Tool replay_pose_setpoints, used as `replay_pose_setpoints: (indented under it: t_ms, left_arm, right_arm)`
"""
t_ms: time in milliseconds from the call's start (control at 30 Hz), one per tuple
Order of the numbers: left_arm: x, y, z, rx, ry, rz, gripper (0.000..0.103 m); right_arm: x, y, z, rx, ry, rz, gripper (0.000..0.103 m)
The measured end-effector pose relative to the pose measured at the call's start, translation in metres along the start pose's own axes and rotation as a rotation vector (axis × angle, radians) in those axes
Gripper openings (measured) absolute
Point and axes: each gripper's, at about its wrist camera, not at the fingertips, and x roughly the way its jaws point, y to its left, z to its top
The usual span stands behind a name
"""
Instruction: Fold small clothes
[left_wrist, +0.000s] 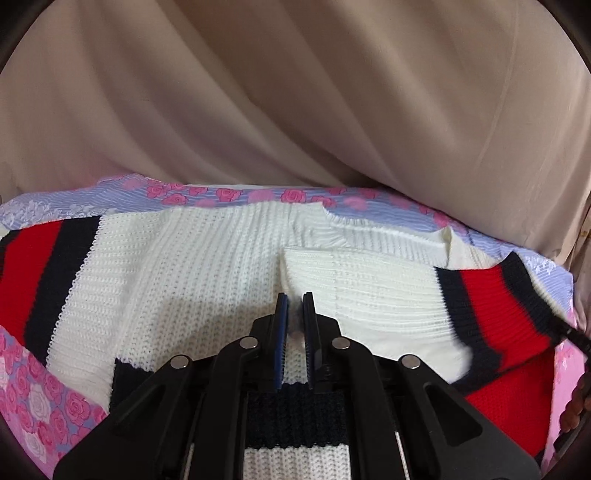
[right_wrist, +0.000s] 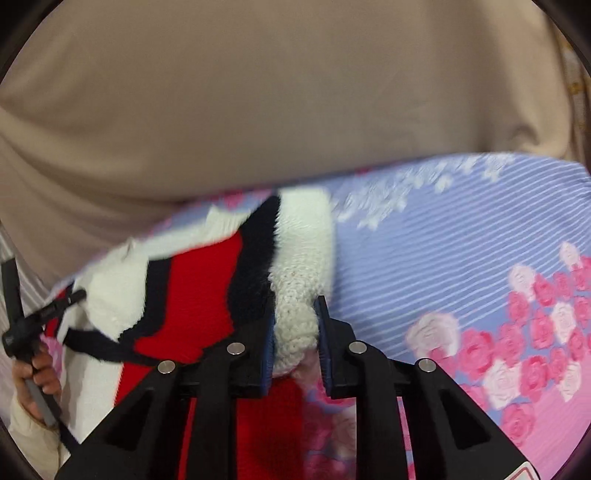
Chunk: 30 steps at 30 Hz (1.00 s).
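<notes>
1. The white knit sweater (left_wrist: 207, 266), banded in red and navy, lies spread over the flowered bedsheet (left_wrist: 33, 387) and fills the lower half of my left view; one sleeve (left_wrist: 480, 310) is folded across it at centre right.
2. In my right view the same sweater (right_wrist: 207, 295) sits at centre left, with a thick roll of its white edge rising between my fingers.
3. My left gripper (left_wrist: 295, 332) has its jaws nearly together, low in the frame over the white knit; whether fabric is pinched between the pads I cannot tell.
4. My right gripper (right_wrist: 295, 332) is clamped on that white roll, both pads pressing into the wool.
5. At the far left of the right view, a hand (right_wrist: 37, 376) grasps the other gripper's handle.
6. The sheet (right_wrist: 461, 258) runs blue-striped to pink roses toward the lower right.
7. A beige curtain (left_wrist: 295, 92) covers the upper half of both views.
</notes>
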Motion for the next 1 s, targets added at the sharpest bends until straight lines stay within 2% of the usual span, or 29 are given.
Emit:
replay_pose_setpoints:
  t_ms: [33, 67, 100, 167, 233, 267, 333, 367, 433, 467, 533, 567, 600, 633, 667, 700, 733, 800, 833, 867, 900, 933, 1000]
  left_arm:
    - [0.009, -0.003, -0.004, 0.021, 0.025, 0.015, 0.007]
    - [0.018, -0.005, -0.007, 0.034, 0.052, 0.041, 0.000]
    - [0.029, -0.004, -0.013, 0.040, 0.080, 0.067, 0.000]
    - [0.031, 0.000, -0.016, 0.012, 0.077, 0.047, 0.000]
    - [0.029, 0.004, -0.013, -0.009, 0.072, 0.026, 0.000]
    - [0.030, 0.004, -0.014, -0.003, 0.075, 0.031, 0.000]
    - [0.033, 0.001, -0.015, 0.016, 0.081, 0.040, 0.000]
    - [0.031, -0.001, -0.015, 0.023, 0.079, 0.036, 0.000]
    - [0.026, -0.002, -0.011, 0.004, 0.075, -0.023, 0.003]
    - [0.023, -0.002, -0.009, -0.016, 0.068, -0.048, 0.010]
    - [0.020, -0.004, -0.005, -0.034, 0.049, -0.055, 0.047]
    - [0.022, -0.005, -0.001, -0.040, 0.051, -0.052, 0.075]
    - [0.025, -0.005, 0.002, -0.049, 0.058, -0.067, 0.077]
    - [0.032, -0.007, 0.006, -0.051, 0.084, -0.080, 0.072]
    - [0.039, -0.009, 0.008, -0.050, 0.104, -0.086, 0.047]
    - [0.044, -0.011, 0.011, -0.044, 0.119, -0.096, 0.011]
    - [0.046, -0.014, 0.015, -0.036, 0.126, -0.094, 0.006]
    - [0.042, -0.018, 0.022, -0.026, 0.079, -0.069, 0.004]
    - [0.040, -0.018, 0.023, -0.019, 0.064, -0.047, 0.004]
    - [0.040, -0.019, 0.023, -0.014, 0.058, -0.023, 0.004]
    - [0.044, -0.018, 0.022, -0.013, 0.065, -0.019, 0.004]
    - [0.052, -0.015, 0.019, -0.018, 0.087, -0.007, 0.004]
    - [0.055, -0.013, 0.013, -0.014, 0.083, -0.007, 0.004]
  right_arm:
    - [0.017, -0.005, -0.006, -0.006, 0.071, -0.022, 0.018]
    - [0.030, -0.010, -0.012, -0.004, 0.122, -0.026, 0.018]
    - [0.026, -0.013, -0.012, 0.000, 0.093, -0.017, 0.019]
    - [0.012, -0.015, -0.003, 0.039, 0.081, -0.006, 0.022]
    - [-0.002, -0.008, 0.012, 0.024, 0.020, -0.029, 0.026]
    - [-0.004, -0.005, 0.022, 0.005, -0.006, -0.050, 0.030]
    - [0.002, 0.002, 0.042, 0.005, -0.021, -0.048, 0.056]
    - [0.010, 0.004, 0.050, 0.007, -0.013, -0.028, 0.058]
    - [0.034, 0.007, 0.064, 0.015, 0.027, -0.030, 0.059]
    - [0.047, 0.007, 0.067, 0.019, 0.043, -0.027, 0.059]
    - [0.067, 0.010, 0.071, 0.041, 0.091, -0.021, 0.059]
    - [0.078, 0.012, 0.071, 0.047, 0.110, -0.027, 0.059]
    - [0.085, 0.014, 0.072, 0.049, 0.131, -0.031, 0.052]
    - [0.091, 0.018, 0.072, 0.048, 0.139, -0.030, 0.027]
    - [0.089, 0.022, 0.074, 0.048, 0.124, -0.020, 0.020]
    - [0.081, 0.026, 0.077, 0.046, 0.081, -0.003, 0.017]
    - [0.068, 0.032, 0.080, 0.034, 0.010, 0.026, 0.015]
    - [0.047, 0.033, 0.083, 0.028, -0.091, 0.067, 0.015]
    - [0.049, 0.030, 0.082, 0.025, -0.105, 0.031, 0.015]
    - [0.068, 0.026, 0.078, 0.006, -0.038, -0.055, 0.015]
    - [0.094, 0.021, 0.073, -0.015, 0.072, -0.111, 0.015]
    - [0.102, 0.017, 0.067, -0.019, 0.088, -0.109, 0.016]
    - [0.083, 0.017, 0.067, 0.008, 0.046, -0.104, 0.019]
